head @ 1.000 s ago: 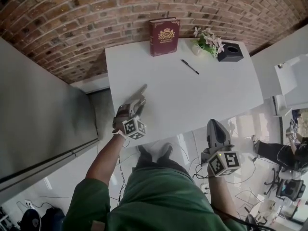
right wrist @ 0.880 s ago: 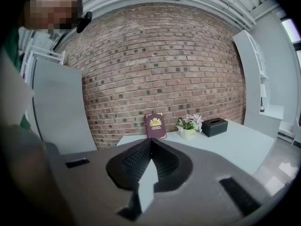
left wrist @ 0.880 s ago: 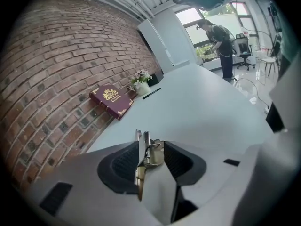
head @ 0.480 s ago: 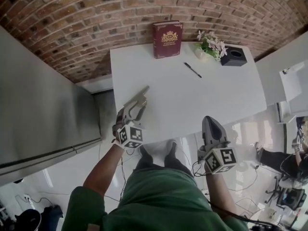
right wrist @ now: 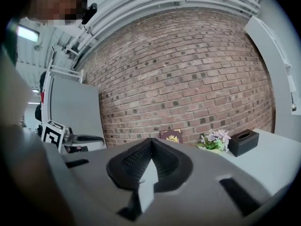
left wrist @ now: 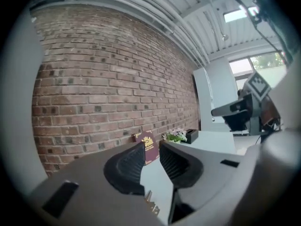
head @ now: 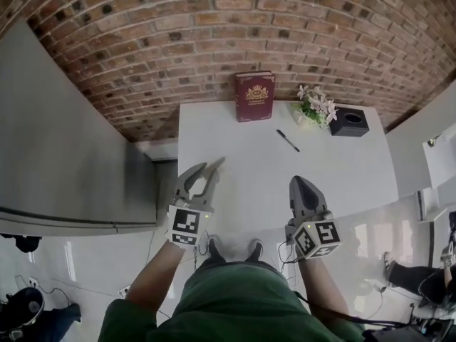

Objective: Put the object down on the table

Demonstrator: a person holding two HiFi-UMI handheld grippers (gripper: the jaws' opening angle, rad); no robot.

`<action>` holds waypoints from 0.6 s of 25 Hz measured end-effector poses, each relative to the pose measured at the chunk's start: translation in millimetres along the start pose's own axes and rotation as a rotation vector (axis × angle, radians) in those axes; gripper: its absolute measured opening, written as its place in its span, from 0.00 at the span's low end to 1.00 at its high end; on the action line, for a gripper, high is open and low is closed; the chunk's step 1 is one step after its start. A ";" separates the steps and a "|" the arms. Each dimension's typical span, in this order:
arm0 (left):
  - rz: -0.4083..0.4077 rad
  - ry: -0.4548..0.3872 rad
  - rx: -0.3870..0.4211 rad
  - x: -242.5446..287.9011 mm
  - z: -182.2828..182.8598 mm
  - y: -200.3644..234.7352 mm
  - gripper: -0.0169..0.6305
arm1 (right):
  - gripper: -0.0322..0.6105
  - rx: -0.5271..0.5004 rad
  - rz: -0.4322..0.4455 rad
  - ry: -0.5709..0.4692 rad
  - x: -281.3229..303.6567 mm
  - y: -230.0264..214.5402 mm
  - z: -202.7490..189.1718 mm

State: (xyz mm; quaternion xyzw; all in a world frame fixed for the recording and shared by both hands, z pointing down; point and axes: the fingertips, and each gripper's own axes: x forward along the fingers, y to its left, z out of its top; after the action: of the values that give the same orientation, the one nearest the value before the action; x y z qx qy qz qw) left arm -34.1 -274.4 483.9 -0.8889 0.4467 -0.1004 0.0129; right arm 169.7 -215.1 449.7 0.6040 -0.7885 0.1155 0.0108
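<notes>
**no object in either gripper; everything already lies on the table**

i hold both grippers at the near edge of the table (head: pixel 342 169), and neither has anything in it. the left gripper (head: pixel 208 171) is closing. there is a clear gap between its pads, and in its own view i see only the far-off book (left wrist: pixel 147 145) through that gap. the right gripper (head: pixel 298 180) has its tips pressed together on nothing, as its own view shows too (right wrist: pixel 151 142).

so i cannot say which thing the task means. my guess is that the put-down is already done, or that it has no object to work on yet.

on the table, the book (head: pixel 254 96) stands at the far edge against the brick wall. the flowers (head: pixel 315 105) and a black box (head: pixel 350 121) are to its right. the pen (head: pixel 288 140) lies alone near the middle, well apart from both grippers.

if the pen is the thing, it lies ahead of the right gripper and a little to the left of it. its long axis runs from far-left to near-right. the right gripper is clearly the nearer one, and the left would have to cross most of the table's width. a straight reach from the right side would come at the pen nearly along its length, so i would turn the jaws to close across the shaft.
</notes>
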 end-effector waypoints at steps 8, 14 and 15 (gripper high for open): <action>0.075 -0.085 -0.111 -16.6 74.3 15.3 0.07 | 0.05 -0.017 0.058 -0.095 17.1 -12.2 47.4; 0.133 -0.130 -0.180 -14.4 115.6 28.3 0.05 | 0.05 -0.054 0.107 -0.180 26.6 -3.0 95.2; 0.136 -0.142 -0.184 -14.5 122.7 28.4 0.05 | 0.05 -0.068 0.117 -0.193 27.4 0.8 102.6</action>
State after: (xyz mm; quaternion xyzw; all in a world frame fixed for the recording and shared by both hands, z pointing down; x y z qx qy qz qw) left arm -41.7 -288.1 358.1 -0.8590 0.5110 0.0052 -0.0306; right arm 174.1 -260.9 354.0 0.5644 -0.8233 0.0304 -0.0512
